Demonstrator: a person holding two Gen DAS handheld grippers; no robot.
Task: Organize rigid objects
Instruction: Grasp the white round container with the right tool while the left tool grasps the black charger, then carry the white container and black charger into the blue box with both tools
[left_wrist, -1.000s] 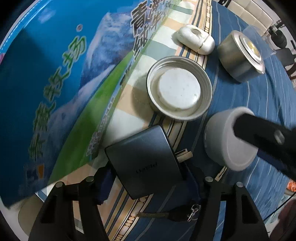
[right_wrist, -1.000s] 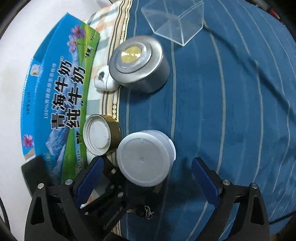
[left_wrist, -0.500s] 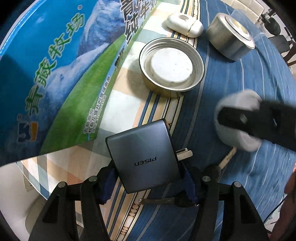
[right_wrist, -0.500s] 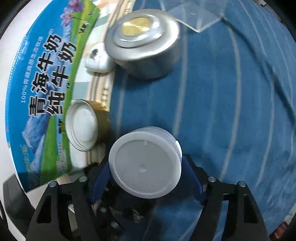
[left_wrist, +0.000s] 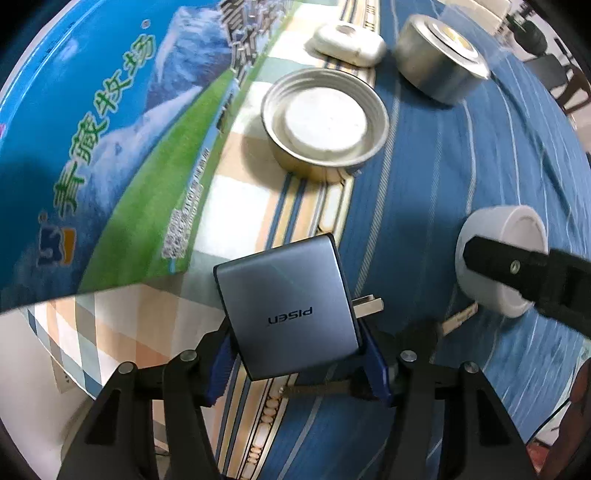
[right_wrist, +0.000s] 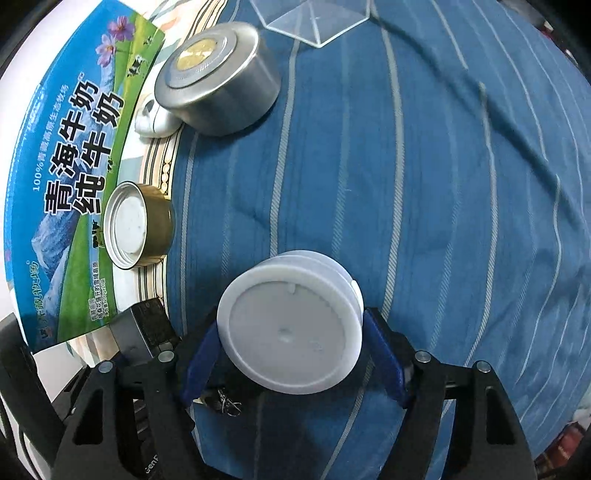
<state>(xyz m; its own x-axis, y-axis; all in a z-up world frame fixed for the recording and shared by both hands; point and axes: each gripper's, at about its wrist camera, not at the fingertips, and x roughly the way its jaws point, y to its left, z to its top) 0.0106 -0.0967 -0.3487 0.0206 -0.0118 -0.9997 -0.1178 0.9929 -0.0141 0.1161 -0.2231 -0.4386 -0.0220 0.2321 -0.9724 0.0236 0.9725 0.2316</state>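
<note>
On the blue striped bedspread (right_wrist: 443, 184), left gripper (left_wrist: 295, 354) clamps the charger (left_wrist: 288, 310), right gripper (right_wrist: 291, 354) clamps the white jar (right_wrist: 288, 328) w/ smooth round sides, so it may slip out

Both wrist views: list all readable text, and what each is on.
"PISEN": upside down on the grey charger in the left gripper.
"100%", "青海牛奶", "纯牛奶": on the blue milk carton.
"青藏牧场": on the same carton in the left view.
Carton's small white print near its lower edge: too blurred to read.
White jar in the right gripper, silver tin, gold lid: no text.
</note>
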